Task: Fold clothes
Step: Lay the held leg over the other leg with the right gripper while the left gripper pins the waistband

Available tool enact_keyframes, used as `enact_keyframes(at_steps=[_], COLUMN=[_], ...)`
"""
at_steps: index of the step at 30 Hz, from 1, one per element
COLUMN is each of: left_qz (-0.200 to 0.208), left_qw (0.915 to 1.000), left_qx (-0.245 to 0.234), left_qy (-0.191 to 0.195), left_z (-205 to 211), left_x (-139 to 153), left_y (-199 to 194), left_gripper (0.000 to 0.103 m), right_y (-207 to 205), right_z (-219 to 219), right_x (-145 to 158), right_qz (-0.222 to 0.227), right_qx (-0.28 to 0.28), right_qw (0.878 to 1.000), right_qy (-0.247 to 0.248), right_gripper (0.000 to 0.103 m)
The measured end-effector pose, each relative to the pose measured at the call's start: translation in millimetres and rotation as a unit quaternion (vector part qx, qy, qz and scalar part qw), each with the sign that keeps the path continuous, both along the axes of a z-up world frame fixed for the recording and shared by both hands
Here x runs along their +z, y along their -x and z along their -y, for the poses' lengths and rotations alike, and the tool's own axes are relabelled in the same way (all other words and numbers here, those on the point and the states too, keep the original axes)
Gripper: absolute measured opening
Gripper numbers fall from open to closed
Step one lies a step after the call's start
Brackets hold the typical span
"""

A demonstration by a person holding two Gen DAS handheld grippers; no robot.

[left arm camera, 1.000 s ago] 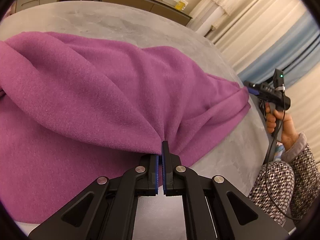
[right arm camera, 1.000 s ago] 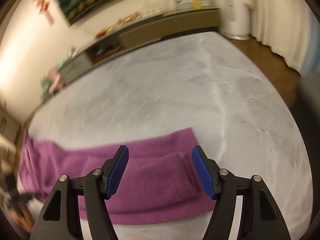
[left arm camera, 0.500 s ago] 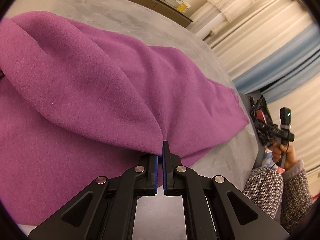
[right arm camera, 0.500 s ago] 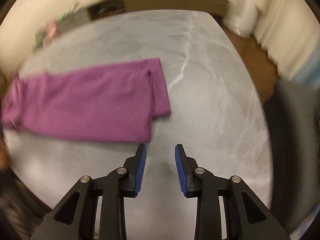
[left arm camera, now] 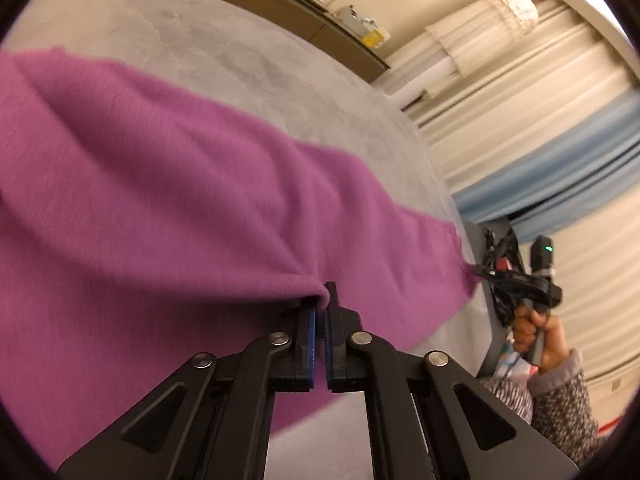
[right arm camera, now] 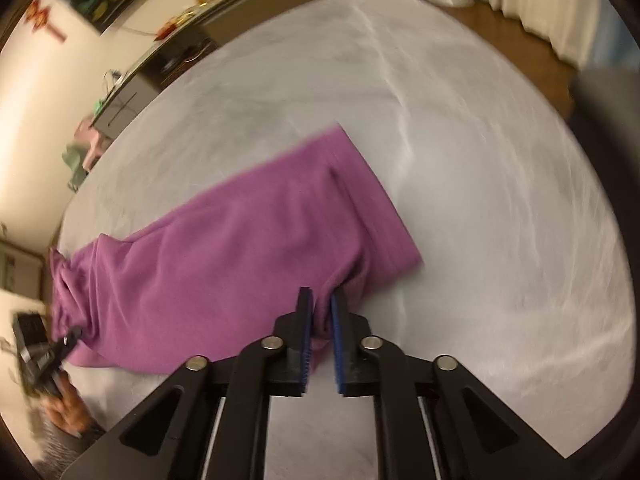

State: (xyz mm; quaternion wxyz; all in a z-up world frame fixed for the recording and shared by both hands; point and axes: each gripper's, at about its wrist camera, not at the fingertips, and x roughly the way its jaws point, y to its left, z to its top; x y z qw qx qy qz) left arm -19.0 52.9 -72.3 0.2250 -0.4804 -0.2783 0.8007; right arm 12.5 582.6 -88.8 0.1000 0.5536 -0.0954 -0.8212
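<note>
A purple fleece garment [left arm camera: 168, 200] lies stretched along the grey marbled table [left arm camera: 248, 60]. My left gripper [left arm camera: 321, 304] is shut on a fold at one end of the garment. In the right wrist view the garment [right arm camera: 240, 248] runs from centre to lower left. My right gripper [right arm camera: 320, 308] is shut on its near corner edge. Each gripper also shows in the other's view: the right gripper [left arm camera: 480, 272] pinches the far tip, and the left gripper [right arm camera: 66, 338] holds the gathered far end.
The round table [right arm camera: 480, 160] has bare surface to the right of the garment. A low cabinet [left arm camera: 304, 8] with small items stands beyond the table. Curtains [left arm camera: 540, 140] hang at the right. A dark chair [right arm camera: 604, 100] sits at the table's right edge.
My right gripper was open, narrowed above the table, then closed on the garment's corner. The garment is now pulled taut between both grippers. My left gripper kept its hold.
</note>
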Motion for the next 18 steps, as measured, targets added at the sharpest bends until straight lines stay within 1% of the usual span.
enact_keyframes(at_steps=[2, 3, 4, 5, 6, 7, 8, 9, 11, 13, 14, 16, 17, 18], left_qz=[-0.017, -0.037, -0.055, -0.075, -0.091, -0.098, -0.098, -0.092, -0.059, -0.016, -0.005, 0.006, 0.009, 0.003], left_qw=[0.9995, 0.9983, 0.997, 0.9954, 0.9939, 0.9936, 0.9943, 0.9954, 0.9982, 0.9995, 0.9995, 0.9981, 0.9982, 0.9986], left_qx=[0.016, 0.026, 0.032, 0.035, 0.032, 0.024, 0.014, 0.005, -0.013, -0.009, -0.006, -0.005, -0.003, 0.001], left_qy=[-0.02, -0.035, -0.043, -0.048, -0.052, -0.05, -0.04, -0.026, 0.001, 0.025, 0.031, 0.062, 0.059, 0.053], left_z=[10, 17, 22, 26, 28, 28, 26, 18, 10, 3, -1, -4, -3, 0], left_x=[22, 41, 56, 71, 84, 90, 90, 83, 52, 13, 5, -8, -8, -1], left_y=[11, 14, 14, 11, 5, -3, -11, -20, -35, -40, -38, -35, -33, -30], left_gripper=[0.002, 0.002, 0.002, 0.002, 0.002, 0.002, 0.002, 0.002, 0.002, 0.002, 0.002, 0.002, 0.002, 0.002], right_y=[10, 14, 15, 15, 13, 11, 10, 9, 8, 11, 15, 19, 21, 23], right_z=[9, 12, 16, 17, 16, 15, 13, 9, -8, -23, -25, -27, -28, -28], right_x=[25, 41, 62, 76, 85, 89, 85, 75, 47, 8, -6, -30, -34, -30], right_qz=[-0.042, -0.069, -0.107, -0.134, -0.146, -0.153, -0.153, -0.143, -0.111, -0.072, -0.058, -0.038, -0.035, -0.039], right_qx=[0.007, 0.01, 0.017, 0.019, 0.017, 0.017, 0.019, 0.018, 0.008, -0.008, -0.012, -0.016, -0.02, -0.023], right_qw=[0.999, 0.997, 0.994, 0.991, 0.989, 0.988, 0.987, 0.988, 0.992, 0.995, 0.996, 0.997, 0.997, 0.997], right_qy=[-0.018, -0.024, -0.024, -0.022, -0.025, -0.031, -0.039, -0.051, -0.064, -0.068, -0.069, -0.069, -0.066, -0.057], right_gripper=[0.007, 0.006, 0.006, 0.006, 0.006, 0.006, 0.006, 0.006, 0.006, 0.006, 0.006, 0.006, 0.006, 0.006])
